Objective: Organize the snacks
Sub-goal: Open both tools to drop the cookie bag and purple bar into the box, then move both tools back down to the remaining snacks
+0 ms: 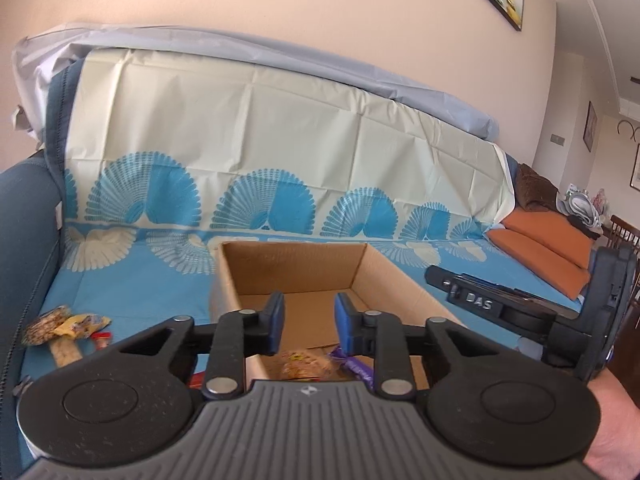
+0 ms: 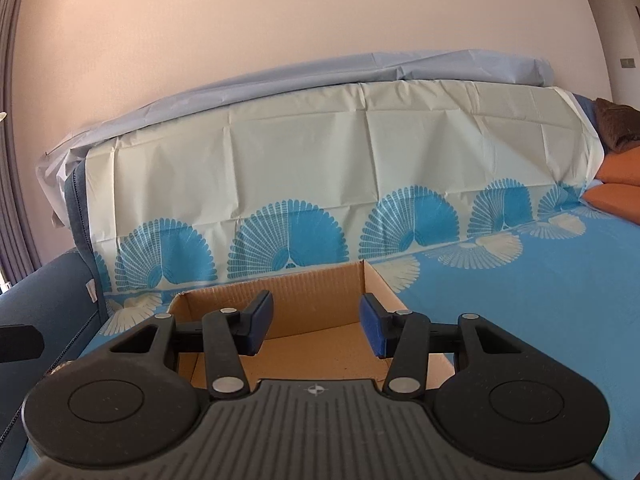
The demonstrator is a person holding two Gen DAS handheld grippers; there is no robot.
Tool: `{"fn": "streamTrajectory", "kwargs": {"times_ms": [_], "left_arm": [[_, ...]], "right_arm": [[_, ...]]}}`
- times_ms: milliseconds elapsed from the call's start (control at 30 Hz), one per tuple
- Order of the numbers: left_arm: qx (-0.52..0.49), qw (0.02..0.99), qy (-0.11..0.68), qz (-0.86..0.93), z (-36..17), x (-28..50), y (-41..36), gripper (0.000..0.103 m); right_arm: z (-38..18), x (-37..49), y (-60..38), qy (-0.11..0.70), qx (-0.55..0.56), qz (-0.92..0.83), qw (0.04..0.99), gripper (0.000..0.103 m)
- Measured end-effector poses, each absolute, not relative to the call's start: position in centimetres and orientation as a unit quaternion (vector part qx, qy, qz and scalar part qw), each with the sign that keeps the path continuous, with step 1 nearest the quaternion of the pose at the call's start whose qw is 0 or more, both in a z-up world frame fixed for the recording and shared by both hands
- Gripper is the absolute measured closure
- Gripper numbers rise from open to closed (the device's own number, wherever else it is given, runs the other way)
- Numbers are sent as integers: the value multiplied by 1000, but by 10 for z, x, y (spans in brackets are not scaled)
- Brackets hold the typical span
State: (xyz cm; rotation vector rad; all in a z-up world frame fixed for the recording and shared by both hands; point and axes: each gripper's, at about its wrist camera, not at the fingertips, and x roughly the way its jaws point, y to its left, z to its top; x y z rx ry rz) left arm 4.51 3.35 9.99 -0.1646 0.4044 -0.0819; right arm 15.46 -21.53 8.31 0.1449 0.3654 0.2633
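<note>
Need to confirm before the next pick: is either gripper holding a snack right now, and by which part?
Nothing is held. The left gripper and right gripper both have empty jaws above the open brown cardboard box.

The raised letters "DAS" stand on the side of the right gripper.
</note>
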Motion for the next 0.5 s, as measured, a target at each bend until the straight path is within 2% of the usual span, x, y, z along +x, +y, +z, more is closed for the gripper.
{"fn": "streamTrajectory", "kwargs": {"times_ms": [33,100,333,433,500], "left_arm": [[-78,977,197,-38,99,41,43,87],[-61,980,185,-32,96,32,63,92],[-22,975,221,0,47,15,129,94],[-75,967,244,21,22,10,164,94],[-123,967,223,33,25,4,182,94]], "right_arm": [[84,153,-213,180,70,134,972,53],[85,150,-208,180,66,142,971,53],[89,136,-183,186,40,181,965,54],[91,132,-171,191,33,204,959,64],[91,128,-161,195,26,222,955,70]]}}
